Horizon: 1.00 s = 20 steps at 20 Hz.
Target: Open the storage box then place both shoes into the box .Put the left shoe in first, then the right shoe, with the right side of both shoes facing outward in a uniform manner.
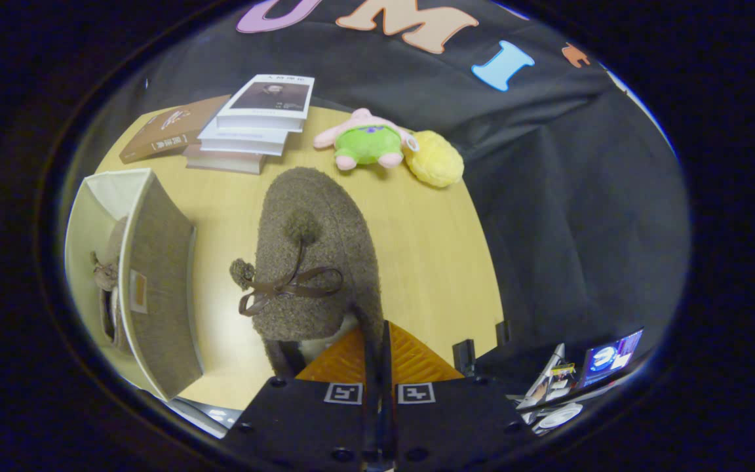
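Tabletop (417,262) of pale wood grain carries everything, with black booth cloth (567,196) hanging behind it and falling away on the right. The jaws stand nearly closed, pinched on the heel rim of a fuzzy brown shoe (315,249) that points away from the gripper (377,354), its ribbon bow and 2 pompoms facing up. Left of that shoe, the storage box (158,282) stands open, grey fabric outside and pale lining inside, and another brown shoe (107,275) lies within it. Beyond the held shoe, at the far edge, sit 1 brown book (168,131) and a stack of 3 white books (256,124), then a pink-and-green plush toy (367,141) touching a yellow plush toy (435,159). Low on the right, past the table, a lit screen (610,357) glows amid clutter.
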Each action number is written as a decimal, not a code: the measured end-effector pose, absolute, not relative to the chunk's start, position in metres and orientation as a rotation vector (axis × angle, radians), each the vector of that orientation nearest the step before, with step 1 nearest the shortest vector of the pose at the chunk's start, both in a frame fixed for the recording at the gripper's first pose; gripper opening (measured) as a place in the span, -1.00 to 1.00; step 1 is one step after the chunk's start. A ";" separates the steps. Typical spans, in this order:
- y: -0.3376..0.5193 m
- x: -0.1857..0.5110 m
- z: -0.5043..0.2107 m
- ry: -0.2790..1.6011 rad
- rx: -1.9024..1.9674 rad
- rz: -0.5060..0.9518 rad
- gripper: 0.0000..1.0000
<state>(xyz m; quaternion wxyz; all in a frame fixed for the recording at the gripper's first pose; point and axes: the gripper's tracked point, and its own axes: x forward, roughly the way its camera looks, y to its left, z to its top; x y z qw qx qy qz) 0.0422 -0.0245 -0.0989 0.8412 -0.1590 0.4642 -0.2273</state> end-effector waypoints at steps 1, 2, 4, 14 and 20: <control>-0.017 0.041 -0.087 0.970 -0.339 -0.486 -0.89; -0.007 0.038 -0.075 0.960 -0.338 -0.493 -0.89; 0.011 0.035 -0.051 0.933 -0.343 -0.504 -0.89; 0.167 0.055 -0.031 0.909 -0.224 -0.370 -0.89; 0.203 0.065 -0.099 1.028 -0.208 -0.364 -0.89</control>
